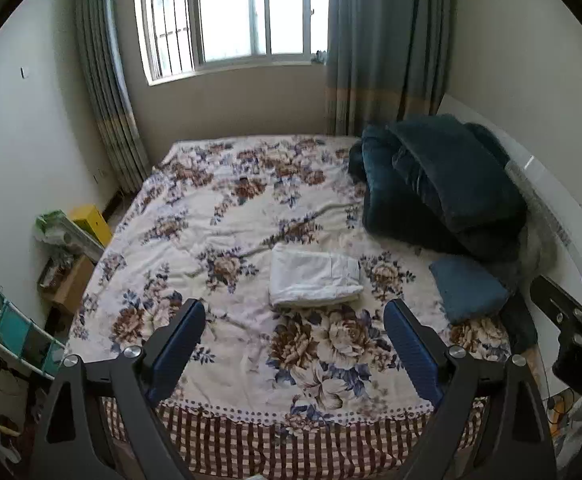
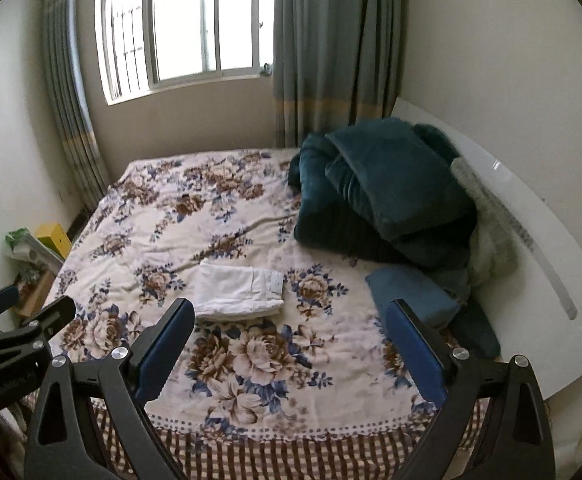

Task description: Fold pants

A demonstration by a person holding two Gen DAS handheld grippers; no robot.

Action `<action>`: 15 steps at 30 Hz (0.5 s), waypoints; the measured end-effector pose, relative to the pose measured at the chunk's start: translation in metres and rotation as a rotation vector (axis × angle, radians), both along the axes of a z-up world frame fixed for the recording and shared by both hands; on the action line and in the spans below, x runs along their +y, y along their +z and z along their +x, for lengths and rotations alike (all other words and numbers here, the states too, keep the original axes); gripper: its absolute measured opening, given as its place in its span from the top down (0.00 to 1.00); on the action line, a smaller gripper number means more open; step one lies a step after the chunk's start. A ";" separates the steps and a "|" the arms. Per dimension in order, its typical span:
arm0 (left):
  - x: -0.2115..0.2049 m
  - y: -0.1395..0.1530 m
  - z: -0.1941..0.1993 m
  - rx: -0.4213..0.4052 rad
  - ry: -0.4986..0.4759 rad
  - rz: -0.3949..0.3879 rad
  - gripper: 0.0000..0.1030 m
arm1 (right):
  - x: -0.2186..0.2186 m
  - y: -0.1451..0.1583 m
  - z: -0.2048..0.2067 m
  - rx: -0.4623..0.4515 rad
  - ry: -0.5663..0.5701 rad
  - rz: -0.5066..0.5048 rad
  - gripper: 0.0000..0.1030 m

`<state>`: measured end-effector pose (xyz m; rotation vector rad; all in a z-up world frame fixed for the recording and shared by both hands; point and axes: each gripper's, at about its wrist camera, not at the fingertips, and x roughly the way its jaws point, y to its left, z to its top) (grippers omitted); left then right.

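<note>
White pants lie folded in a flat rectangle on the floral bedspread, about mid-bed, nearer the foot. Right of the pants: a small blue pillow, not touching them. Beyond that pillow, a heaped teal blanket against the white headboard. Left of the pants the spread runs bare to the bed edge; boxes and a yellow carton stand past it. My left gripper and right gripper both hang above the foot edge, short of the pants, spread wide, holding nothing.
</note>
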<state>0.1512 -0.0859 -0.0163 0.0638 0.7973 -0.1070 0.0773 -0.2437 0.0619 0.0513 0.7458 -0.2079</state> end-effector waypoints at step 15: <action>-0.003 0.026 -0.041 -0.043 0.054 0.018 0.00 | -0.014 0.064 -0.062 -0.061 0.031 0.017 0.00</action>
